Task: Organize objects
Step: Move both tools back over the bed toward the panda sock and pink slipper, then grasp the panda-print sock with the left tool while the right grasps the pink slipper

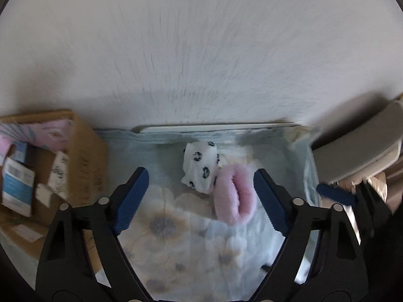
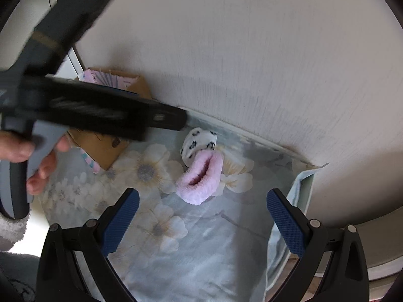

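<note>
A fluffy pink sock (image 1: 235, 195) lies on the pale blue flowered cloth (image 1: 163, 239), touching a rolled white sock with black paw prints (image 1: 201, 167) near the wall. My left gripper (image 1: 200, 196) is open and empty, its blue pads on either side of the socks, the right pad close to the pink sock. In the right wrist view the pink sock (image 2: 200, 180) and the white sock (image 2: 197, 143) lie ahead of my right gripper (image 2: 202, 220), which is open and empty. The left gripper's body (image 2: 100, 115), held by a hand, crosses that view at the left.
A cardboard box (image 1: 83, 156) with small packages and pink cloth stands at the left on the cloth; it also shows in the right wrist view (image 2: 105, 146). A white wall (image 1: 201, 50) backs the surface. A grey chair-like object (image 1: 357, 148) is at the right.
</note>
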`<state>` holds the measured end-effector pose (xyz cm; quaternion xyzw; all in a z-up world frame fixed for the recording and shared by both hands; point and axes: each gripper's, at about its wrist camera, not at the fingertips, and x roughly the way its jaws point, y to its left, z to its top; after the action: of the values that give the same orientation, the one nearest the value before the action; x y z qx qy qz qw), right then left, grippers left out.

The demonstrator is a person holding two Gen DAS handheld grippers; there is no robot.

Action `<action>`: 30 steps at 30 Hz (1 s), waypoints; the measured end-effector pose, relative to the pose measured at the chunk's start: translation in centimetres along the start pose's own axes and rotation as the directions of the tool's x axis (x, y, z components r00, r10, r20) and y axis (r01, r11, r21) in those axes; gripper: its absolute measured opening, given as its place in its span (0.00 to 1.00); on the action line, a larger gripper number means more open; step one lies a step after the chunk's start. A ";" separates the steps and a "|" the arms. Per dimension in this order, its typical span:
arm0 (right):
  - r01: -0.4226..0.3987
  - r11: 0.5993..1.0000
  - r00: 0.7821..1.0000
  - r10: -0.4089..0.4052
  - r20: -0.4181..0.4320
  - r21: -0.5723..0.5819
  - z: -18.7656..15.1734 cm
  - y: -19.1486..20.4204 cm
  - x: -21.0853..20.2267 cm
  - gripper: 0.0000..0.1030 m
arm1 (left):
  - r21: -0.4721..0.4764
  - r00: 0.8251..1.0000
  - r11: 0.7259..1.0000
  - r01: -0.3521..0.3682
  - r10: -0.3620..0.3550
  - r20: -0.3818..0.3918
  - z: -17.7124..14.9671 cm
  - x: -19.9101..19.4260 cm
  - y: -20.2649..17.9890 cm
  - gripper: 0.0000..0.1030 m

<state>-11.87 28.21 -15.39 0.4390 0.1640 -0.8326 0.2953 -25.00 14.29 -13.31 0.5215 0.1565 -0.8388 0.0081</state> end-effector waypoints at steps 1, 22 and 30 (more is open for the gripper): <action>0.000 1.000 1.000 0.000 0.003 0.002 -0.2 0.1 0.5 0.95 | -0.015 1.000 1.000 0.007 -0.008 -0.012 0.0 0.9 0.2 0.77; 0.088 0.996 0.996 -0.088 -0.004 0.036 -1.0 0.9 8.7 0.60 | -0.106 0.997 0.993 0.060 -0.064 -0.036 -0.7 7.2 1.9 0.53; 0.096 0.993 0.995 -0.096 -0.013 0.062 -1.0 0.7 8.8 0.34 | -0.079 0.994 0.991 0.106 -0.108 -0.021 -1.3 6.5 1.2 0.29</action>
<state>-14.66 25.08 -23.27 0.4436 0.1601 -0.8485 0.2402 -26.66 14.50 -19.88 0.5221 0.2168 -0.8247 -0.0185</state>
